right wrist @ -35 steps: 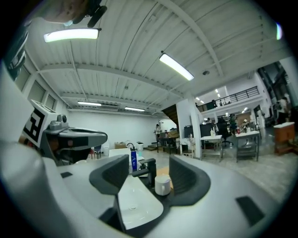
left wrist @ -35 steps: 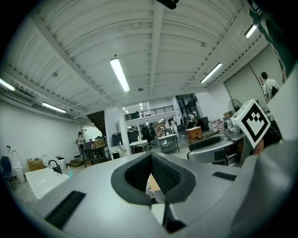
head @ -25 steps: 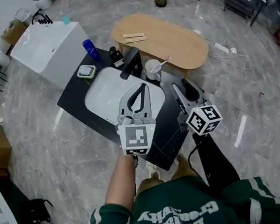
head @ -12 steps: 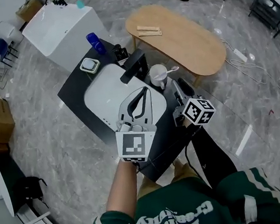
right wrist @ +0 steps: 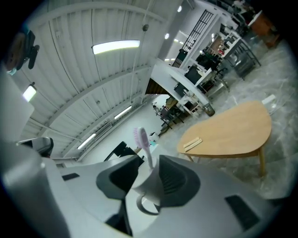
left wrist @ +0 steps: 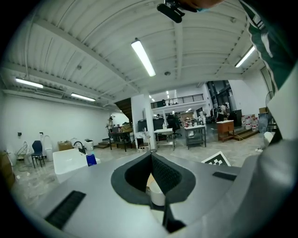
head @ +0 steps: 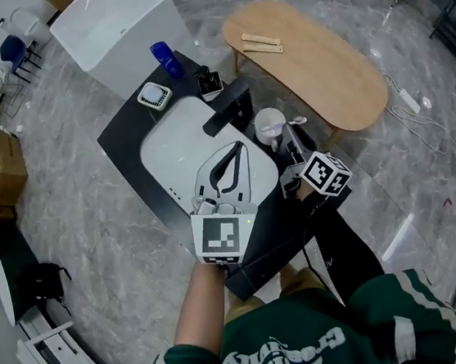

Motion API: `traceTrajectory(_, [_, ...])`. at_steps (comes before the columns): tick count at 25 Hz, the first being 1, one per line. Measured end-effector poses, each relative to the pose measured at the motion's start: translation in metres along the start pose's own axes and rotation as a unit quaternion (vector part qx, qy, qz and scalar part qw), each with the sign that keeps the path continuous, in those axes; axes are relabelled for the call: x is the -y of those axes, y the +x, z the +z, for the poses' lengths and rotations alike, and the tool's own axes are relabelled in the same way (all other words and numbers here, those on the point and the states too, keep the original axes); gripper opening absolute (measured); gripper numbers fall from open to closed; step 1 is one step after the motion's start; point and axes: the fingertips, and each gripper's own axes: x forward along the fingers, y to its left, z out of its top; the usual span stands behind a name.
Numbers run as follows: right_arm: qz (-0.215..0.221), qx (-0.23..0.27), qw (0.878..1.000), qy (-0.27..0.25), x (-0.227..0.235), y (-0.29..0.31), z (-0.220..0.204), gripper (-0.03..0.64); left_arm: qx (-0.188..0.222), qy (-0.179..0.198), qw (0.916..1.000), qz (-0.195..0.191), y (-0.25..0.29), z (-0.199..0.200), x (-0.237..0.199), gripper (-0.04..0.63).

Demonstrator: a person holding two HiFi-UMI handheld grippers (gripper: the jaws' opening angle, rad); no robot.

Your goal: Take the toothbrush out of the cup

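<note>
Along the edge of the black counter (head: 124, 140) that bears the faucet (head: 227, 107), just beside the faucet on the side nearer to me, stands the white cup (head: 270, 122). The toothbrush (right wrist: 141, 138) is in it, handle down, leaning, with its pale pink brush head above the rim. My right gripper (right wrist: 150, 169) reaches nearly level to the cup. Its jaws have just been closing, and they now stand about half apart with the cup between them, one dark pad against each side of the cup's wall. The cup's handle shows low between the jaws, facing back toward me, and the toothbrush rises between the two jaw tips, untouched by either.

My left gripper (head: 234, 141) hangs over the white sink basin (head: 167, 156), which is set into the middle of the counter. Its jaw tips meet and it holds nothing; through the gap behind the tips I see a bit of the cup.

Near the far corner of the counter stand a blue bottle (head: 165, 59) and a small white square thing (head: 154, 95). Beyond the faucet edge is an oval wooden table (head: 312, 59)
</note>
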Motion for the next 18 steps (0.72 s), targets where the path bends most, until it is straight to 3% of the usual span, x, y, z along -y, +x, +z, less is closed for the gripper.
traceTrajectory(5, [0.003,0.016,1.0,0.023,0.006,0.009,0.002,0.131,-0.011,-0.003,0.9999,0.009,0.005,-0.011,-0.005,-0.006])
traceTrajectory(9, [0.004,0.022,1.0,0.012,0.003,0.009,0.005,0.041,-0.021,-0.002,0.9997,0.009,0.004,-0.019,-0.005,-0.006])
traceTrajectory(18, [0.01,0.021,1.0,-0.011,0.001,0.006,0.012,0.026,-0.023,-0.008,0.9996,0.012,0.005,-0.022,-0.004,-0.006])
